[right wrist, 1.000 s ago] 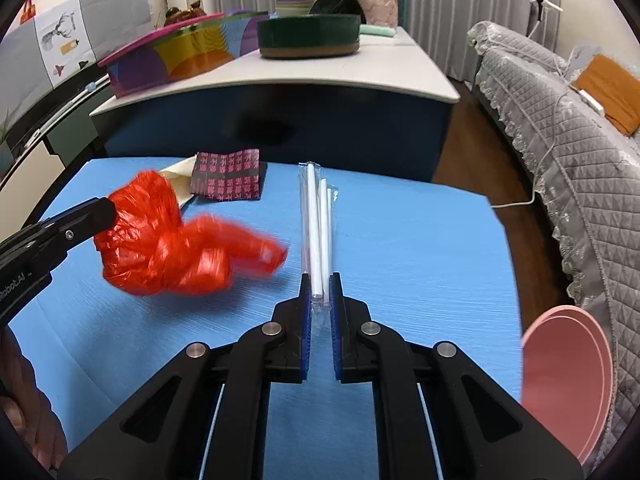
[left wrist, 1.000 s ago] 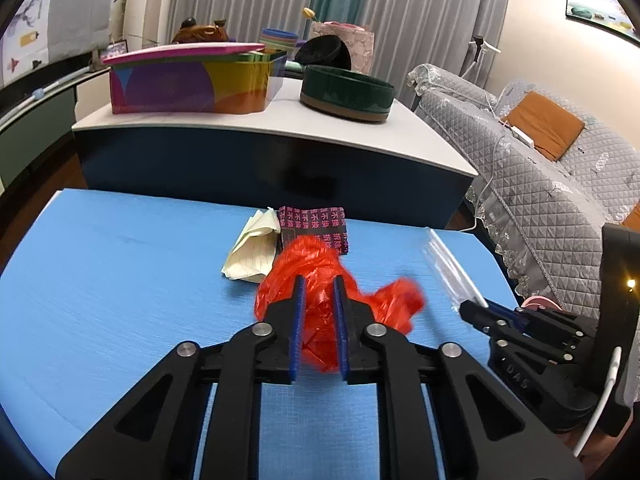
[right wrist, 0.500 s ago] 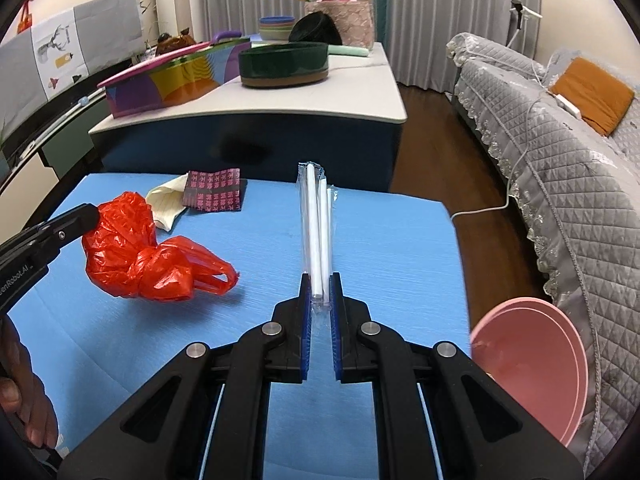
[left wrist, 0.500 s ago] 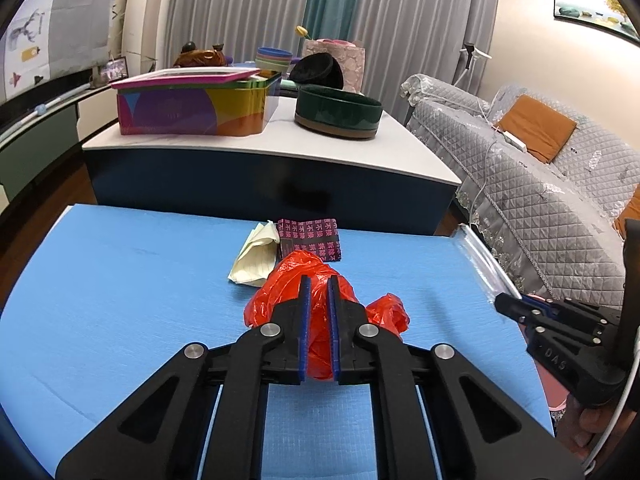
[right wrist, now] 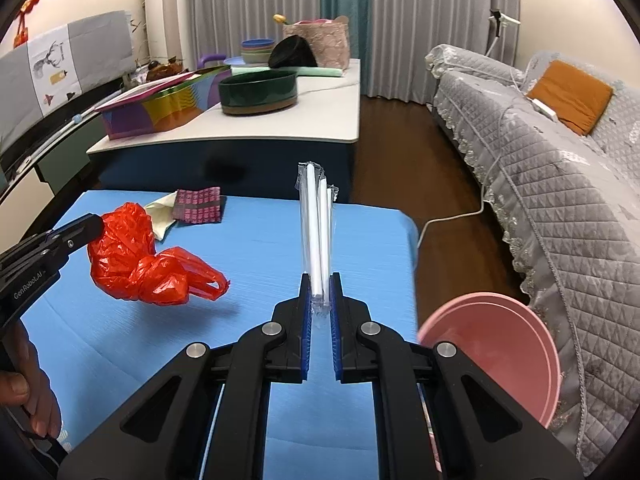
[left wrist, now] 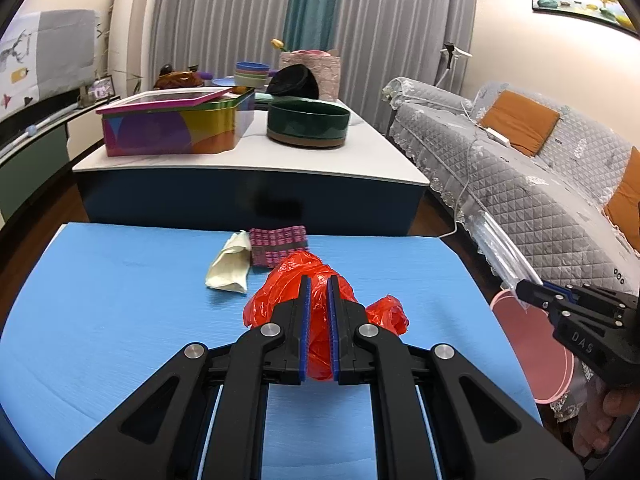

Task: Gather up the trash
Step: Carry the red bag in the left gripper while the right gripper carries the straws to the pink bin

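Observation:
My left gripper [left wrist: 317,285] is shut on a crumpled red plastic bag [left wrist: 288,280], which hangs above the blue mat [left wrist: 120,300]; the right wrist view shows that bag [right wrist: 136,256] dangling clear of the mat from the left gripper [right wrist: 96,222]. My right gripper [right wrist: 320,284] is shut on a clear packet of white straws [right wrist: 316,220] that stands up from its jaws. In the left wrist view the right gripper [left wrist: 520,286] holds the straws [left wrist: 496,248] past the mat's right edge. A cream wrapper [left wrist: 230,264] and a pink patterned packet [left wrist: 278,244] lie on the mat.
A pink basin [right wrist: 500,348] sits on the floor right of the mat, also seen as the pink basin [left wrist: 532,352] under the right gripper. Behind stands a low white table [left wrist: 248,160] with a colourful tin [left wrist: 172,124] and green bowl [left wrist: 308,124]. A grey quilted sofa [right wrist: 560,200] runs along the right.
Both grippers have risen with their loads. The red bag has come off the mat and hangs still. The straws have swung right, toward the pink basin.

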The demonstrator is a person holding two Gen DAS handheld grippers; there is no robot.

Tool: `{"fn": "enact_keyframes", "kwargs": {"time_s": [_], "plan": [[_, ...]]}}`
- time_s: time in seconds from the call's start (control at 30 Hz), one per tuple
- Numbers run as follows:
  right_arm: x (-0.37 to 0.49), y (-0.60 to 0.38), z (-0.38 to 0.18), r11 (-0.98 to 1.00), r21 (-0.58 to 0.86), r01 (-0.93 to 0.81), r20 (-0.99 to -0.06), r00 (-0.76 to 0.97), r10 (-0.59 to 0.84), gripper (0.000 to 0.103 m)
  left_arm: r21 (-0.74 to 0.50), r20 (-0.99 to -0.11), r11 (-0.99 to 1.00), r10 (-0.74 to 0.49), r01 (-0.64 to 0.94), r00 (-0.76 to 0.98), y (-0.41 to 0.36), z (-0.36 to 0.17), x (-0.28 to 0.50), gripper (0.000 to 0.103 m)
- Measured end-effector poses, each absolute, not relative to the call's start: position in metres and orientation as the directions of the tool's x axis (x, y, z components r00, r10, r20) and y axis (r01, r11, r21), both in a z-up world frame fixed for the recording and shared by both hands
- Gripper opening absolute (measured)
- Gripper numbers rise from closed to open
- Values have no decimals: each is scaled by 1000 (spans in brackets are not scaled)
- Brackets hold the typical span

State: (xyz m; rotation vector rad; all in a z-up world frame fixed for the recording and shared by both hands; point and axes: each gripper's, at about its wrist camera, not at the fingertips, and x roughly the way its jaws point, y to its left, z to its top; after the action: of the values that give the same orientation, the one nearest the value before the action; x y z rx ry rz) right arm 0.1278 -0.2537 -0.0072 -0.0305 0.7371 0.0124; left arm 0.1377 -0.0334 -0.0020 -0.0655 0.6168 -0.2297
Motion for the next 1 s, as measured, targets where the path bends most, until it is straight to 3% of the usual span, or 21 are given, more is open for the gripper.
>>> {"fn": "enact_keyframes", "kwargs": {"time_s": [1.0], "plan": [[54,-387,10,981,-11,196,-642,750,-157,9,-126,-544,909,-398,397,739,-157,17,107,8]]}}
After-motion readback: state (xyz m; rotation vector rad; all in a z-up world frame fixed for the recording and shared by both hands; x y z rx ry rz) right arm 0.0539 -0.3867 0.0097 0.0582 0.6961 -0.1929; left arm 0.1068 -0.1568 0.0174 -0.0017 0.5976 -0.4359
